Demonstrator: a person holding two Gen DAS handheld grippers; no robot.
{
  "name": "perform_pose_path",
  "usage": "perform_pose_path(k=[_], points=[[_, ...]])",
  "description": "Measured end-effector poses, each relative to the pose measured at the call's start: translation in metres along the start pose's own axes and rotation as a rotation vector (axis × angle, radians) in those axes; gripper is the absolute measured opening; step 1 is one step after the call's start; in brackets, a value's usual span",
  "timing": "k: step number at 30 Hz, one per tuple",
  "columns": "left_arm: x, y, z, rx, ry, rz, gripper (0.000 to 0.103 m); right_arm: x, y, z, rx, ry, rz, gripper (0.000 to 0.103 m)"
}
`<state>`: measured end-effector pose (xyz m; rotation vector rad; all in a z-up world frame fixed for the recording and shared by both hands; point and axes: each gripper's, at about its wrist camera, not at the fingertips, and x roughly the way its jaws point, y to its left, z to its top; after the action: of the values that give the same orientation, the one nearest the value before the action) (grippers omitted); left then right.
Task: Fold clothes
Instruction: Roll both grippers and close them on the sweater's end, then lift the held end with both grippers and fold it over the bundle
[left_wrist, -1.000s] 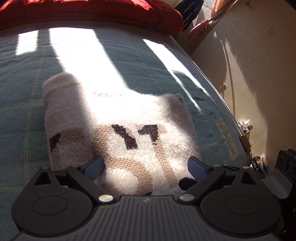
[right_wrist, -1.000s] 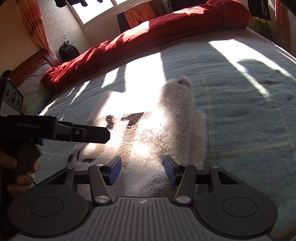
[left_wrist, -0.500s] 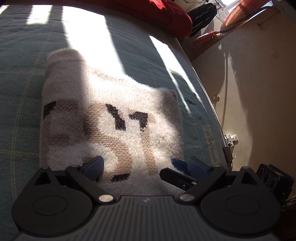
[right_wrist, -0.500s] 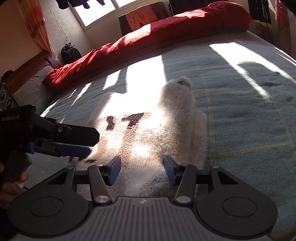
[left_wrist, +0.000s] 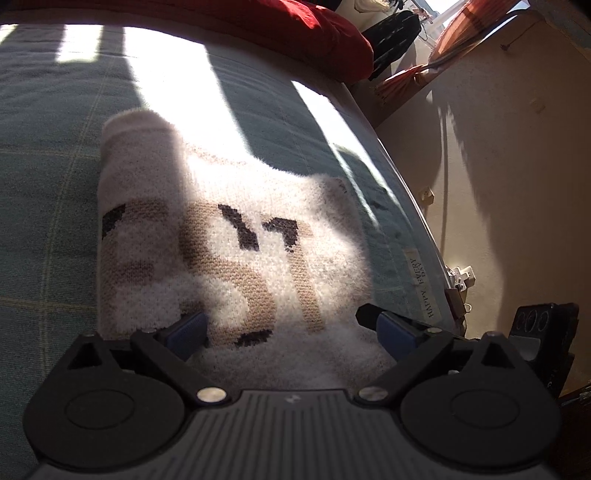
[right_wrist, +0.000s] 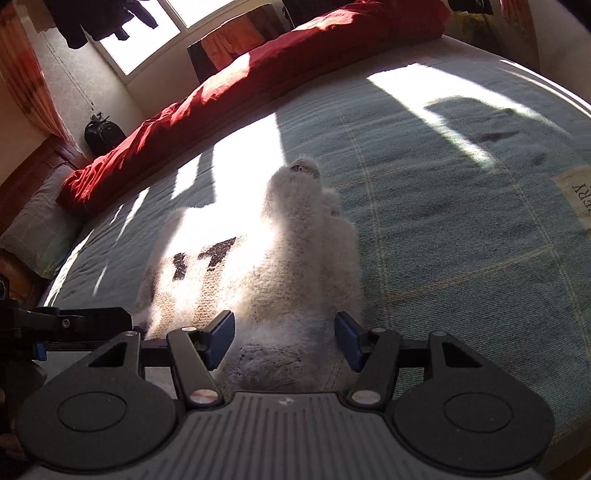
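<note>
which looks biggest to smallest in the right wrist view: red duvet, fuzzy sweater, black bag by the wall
1. red duvet
2. fuzzy sweater, though it lies nearer the camera, so its true size against the duvet is unsure
3. black bag, clearly smallest and far off

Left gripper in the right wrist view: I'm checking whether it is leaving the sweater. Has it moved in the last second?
Yes. The left gripper has slid leftward and down, off the fuzzy sweater and its dark "11" marks.

Bare bedspread (right_wrist: 443, 184) around sweater (left_wrist: 229, 258) (quilt (right_wrist: 258, 74) far).
</note>
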<state>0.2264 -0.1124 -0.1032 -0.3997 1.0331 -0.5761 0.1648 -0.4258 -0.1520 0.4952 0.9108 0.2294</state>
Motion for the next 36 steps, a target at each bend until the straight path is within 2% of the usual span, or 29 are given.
perform_pose_path(k=[1,4,10,14,17,20,26,36], points=[[-0.005,0.002,0.002,0.005,-0.017,0.007,0.098,0.000,-0.006,0.002,0.034,0.004,0.020,0.076],[-0.022,0.015,0.007,-0.012,-0.069,0.017,0.098,-0.001,-0.025,0.007,0.135,0.016,0.079,0.078],[-0.027,0.064,0.007,-0.213,-0.080,-0.015,0.098,0.000,-0.061,0.017,0.328,0.043,0.193,0.080],[-0.018,0.089,0.004,-0.329,-0.068,-0.037,0.098,0.018,-0.067,0.017,0.358,0.089,0.219,0.082],[-0.006,0.092,0.006,-0.320,-0.039,-0.013,0.098,0.033,-0.073,0.012,0.395,0.128,0.249,0.084],[0.006,0.093,0.010,-0.300,-0.012,0.007,0.098,0.046,-0.082,0.005,0.458,0.142,0.319,0.086],[0.034,0.105,0.011,-0.290,0.055,0.007,0.098,0.061,-0.085,0.010,0.476,0.165,0.381,0.087],[0.061,0.126,0.026,-0.277,0.093,-0.143,0.099,0.096,-0.064,0.042,0.402,0.222,0.382,0.089]])
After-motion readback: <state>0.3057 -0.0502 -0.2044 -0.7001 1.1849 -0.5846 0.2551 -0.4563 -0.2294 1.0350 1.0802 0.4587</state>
